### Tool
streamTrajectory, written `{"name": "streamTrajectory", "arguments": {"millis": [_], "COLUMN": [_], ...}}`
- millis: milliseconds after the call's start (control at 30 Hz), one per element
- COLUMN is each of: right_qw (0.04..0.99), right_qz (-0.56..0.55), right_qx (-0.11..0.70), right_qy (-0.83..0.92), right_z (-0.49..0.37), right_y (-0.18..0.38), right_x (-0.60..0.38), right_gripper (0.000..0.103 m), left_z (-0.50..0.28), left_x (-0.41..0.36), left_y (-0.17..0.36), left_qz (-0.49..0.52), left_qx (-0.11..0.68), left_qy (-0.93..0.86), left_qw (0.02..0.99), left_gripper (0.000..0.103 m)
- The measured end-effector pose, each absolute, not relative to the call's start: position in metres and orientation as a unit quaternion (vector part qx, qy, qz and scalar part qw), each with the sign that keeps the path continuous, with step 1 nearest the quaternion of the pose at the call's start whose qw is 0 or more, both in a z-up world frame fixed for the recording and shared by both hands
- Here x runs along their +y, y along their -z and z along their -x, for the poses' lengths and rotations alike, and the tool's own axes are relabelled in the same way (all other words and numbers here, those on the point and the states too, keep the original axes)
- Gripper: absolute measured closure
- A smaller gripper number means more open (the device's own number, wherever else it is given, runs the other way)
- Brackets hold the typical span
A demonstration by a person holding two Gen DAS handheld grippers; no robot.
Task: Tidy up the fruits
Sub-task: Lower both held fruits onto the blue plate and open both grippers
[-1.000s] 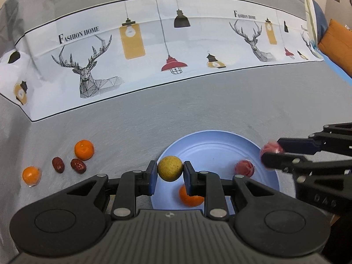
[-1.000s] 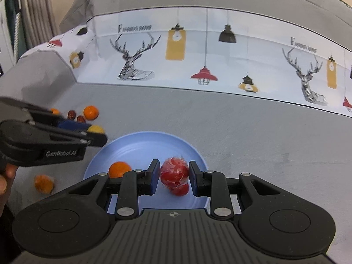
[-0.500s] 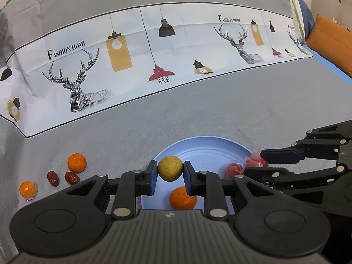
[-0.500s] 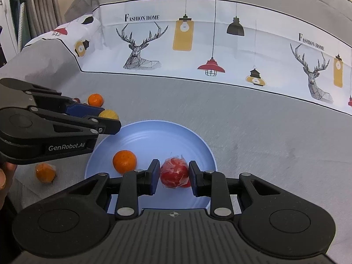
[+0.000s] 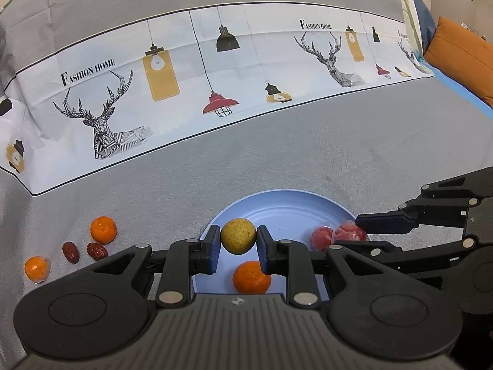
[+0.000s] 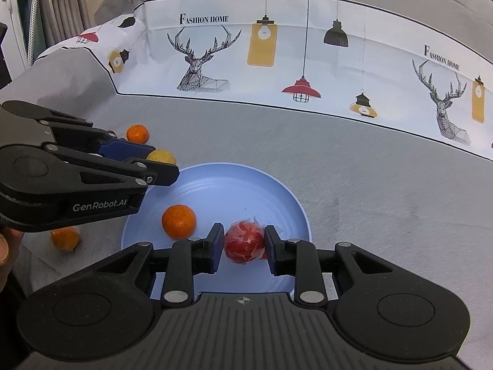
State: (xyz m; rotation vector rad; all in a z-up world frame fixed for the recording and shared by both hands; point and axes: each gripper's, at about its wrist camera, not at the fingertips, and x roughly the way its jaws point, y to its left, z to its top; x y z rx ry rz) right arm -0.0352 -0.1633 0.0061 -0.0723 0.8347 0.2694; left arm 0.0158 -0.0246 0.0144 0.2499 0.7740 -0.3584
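Observation:
My left gripper (image 5: 238, 248) is shut on a yellow-green round fruit (image 5: 238, 236) and holds it over the near left rim of the light blue plate (image 5: 286, 203). My right gripper (image 6: 243, 248) is shut on a red wrapped fruit (image 6: 244, 242), low over the plate (image 6: 234, 182). An orange (image 5: 251, 277) and another red wrapped fruit (image 5: 322, 237) lie on the plate. The orange (image 6: 178, 220) also shows in the right wrist view. The left gripper (image 6: 166, 166) with the yellow fruit (image 6: 161, 155) shows there at the plate's left edge.
On the grey cloth left of the plate lie two oranges (image 5: 103, 229) (image 5: 37, 268) and two dark red dates (image 5: 97, 251) (image 5: 71, 252). A printed white cloth band (image 5: 215, 77) runs across the back. An orange cushion (image 5: 459, 61) sits far right.
Both grippers have drawn closer over the plate, each holding its fruit. The right gripper has lowered its red fruit next to the other red fruit on the plate.

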Motion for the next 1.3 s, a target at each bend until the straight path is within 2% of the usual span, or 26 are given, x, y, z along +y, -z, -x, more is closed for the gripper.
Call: {"name": "streamTrajectory", "arguments": {"millis": [1300], "right_qw": [0.903], "right_qz": [0.043], "right_qx": [0.406], "right_qy": [-0.135], "right_z": [0.0362], "right_y": [-0.0037], "right_x": [-0.1584], "right_gripper": [0.073], "left_z": [-0.0134], "left_x": [-0.0283], "left_y": [-0.013], "left_qz": [-0.127], "left_qx": [0.369], "left_qy": [0.192], "left_qw": [0.9], "left_gripper": [0.076]}}
